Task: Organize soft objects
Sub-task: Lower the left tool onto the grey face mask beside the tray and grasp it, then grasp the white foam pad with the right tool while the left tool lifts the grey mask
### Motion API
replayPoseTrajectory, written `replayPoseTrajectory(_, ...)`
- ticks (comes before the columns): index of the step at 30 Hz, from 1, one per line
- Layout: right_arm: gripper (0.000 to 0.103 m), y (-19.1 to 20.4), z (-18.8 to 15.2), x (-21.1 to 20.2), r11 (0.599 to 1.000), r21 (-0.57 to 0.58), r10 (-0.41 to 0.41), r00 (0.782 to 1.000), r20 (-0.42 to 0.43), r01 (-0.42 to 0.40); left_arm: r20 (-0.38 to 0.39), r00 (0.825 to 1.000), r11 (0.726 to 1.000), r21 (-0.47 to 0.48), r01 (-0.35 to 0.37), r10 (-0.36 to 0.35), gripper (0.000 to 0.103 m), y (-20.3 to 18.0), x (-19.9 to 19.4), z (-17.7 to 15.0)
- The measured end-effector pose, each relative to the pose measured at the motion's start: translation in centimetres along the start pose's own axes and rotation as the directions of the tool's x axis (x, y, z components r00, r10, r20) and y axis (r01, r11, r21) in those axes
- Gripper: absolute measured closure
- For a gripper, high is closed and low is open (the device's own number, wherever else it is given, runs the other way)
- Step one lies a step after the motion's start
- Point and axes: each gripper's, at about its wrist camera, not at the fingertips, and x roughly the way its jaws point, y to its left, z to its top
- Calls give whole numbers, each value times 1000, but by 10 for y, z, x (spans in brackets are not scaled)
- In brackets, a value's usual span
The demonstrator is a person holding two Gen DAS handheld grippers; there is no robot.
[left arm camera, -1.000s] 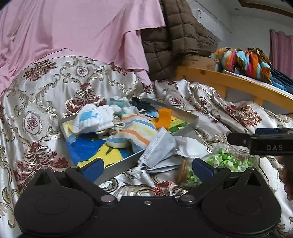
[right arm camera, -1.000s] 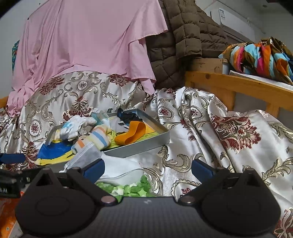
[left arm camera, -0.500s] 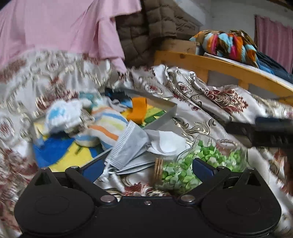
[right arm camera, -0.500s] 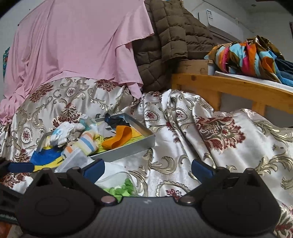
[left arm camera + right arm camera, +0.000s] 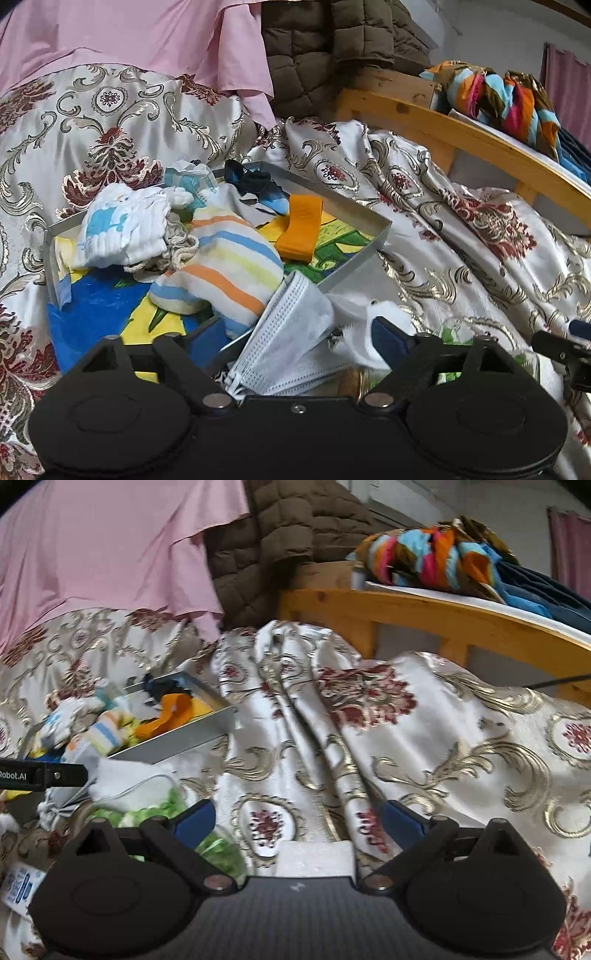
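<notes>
Left wrist view: the left gripper [image 5: 299, 339], fingers apart, has swung back to bracket the face mask [image 5: 291, 332] at lower centre. Right gripper [image 5: 299, 819], fingers apart and empty, has drifted right over bare bedspread [image 5: 424, 738]. The mask looks like the next pick.

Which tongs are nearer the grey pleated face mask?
Left. The left tongs sit open right over the grey pleated face mask; the right tongs are open farther right, above patterned satin bedspread.

The clear jar of green pieces [image 5: 452, 338] sits mostly hidden behind the left hand-held gripper [image 5: 297, 338] and a white cloth [image 5: 356, 314]. The right wrist view is blurred; the printed packet [image 5: 16, 884], perhaps a wrapper, is cut off at its left edge.
</notes>
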Motion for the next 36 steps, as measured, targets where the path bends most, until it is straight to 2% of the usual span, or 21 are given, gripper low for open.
replayPoseTrajectory(2, 11, -4, 0, 0, 1000, 17, -6, 1000, -17, 6, 2, 1000, 1000, 7, 2, -2, 23, -2, 1, 2)
replayPoseTrajectory(5, 16, -6, -2, 1, 1000, 5, -16, 999, -52, 16, -14, 1000, 1000, 15, 15, -15, 33, -4, 5, 3)
replayPoseTrajectory(14, 27, 1, -12, 4, 999, -52, -25, 989, -143, 18, -43, 999, 1000, 6, 24, -23, 55, -4, 6, 2)
replayPoseTrajectory(19, 32, 3, -14, 6, 998, -61, -17, 987, -163, 7, -52, 998, 1000, -13, 23, -24, 62, 1, 5, 1)
replayPoseTrajectory(26, 35, 5, -14, 5, 998, -66, -11, 987, -162, 1, -76, 997, 999, -31, 12, -15, 74, 5, 7, -1)
replayPoseTrajectory(29, 41, 7, -14, 5, 994, -110, -44, 984, -171, 26, -85, 996, 999, -34, 7, -10, 86, 6, 8, 0)
replayPoseTrajectory(32, 41, 9, -19, 0, 990, -141, -57, 979, -195, 30, -96, 995, 999, -42, 11, -15, 90, 7, 10, 1)
replayPoseTrajectory(36, 41, 17, -22, -14, 979, -199, -71, 982, -177, 34, -101, 995, 999, -39, 15, -19, 97, 5, 10, 0)
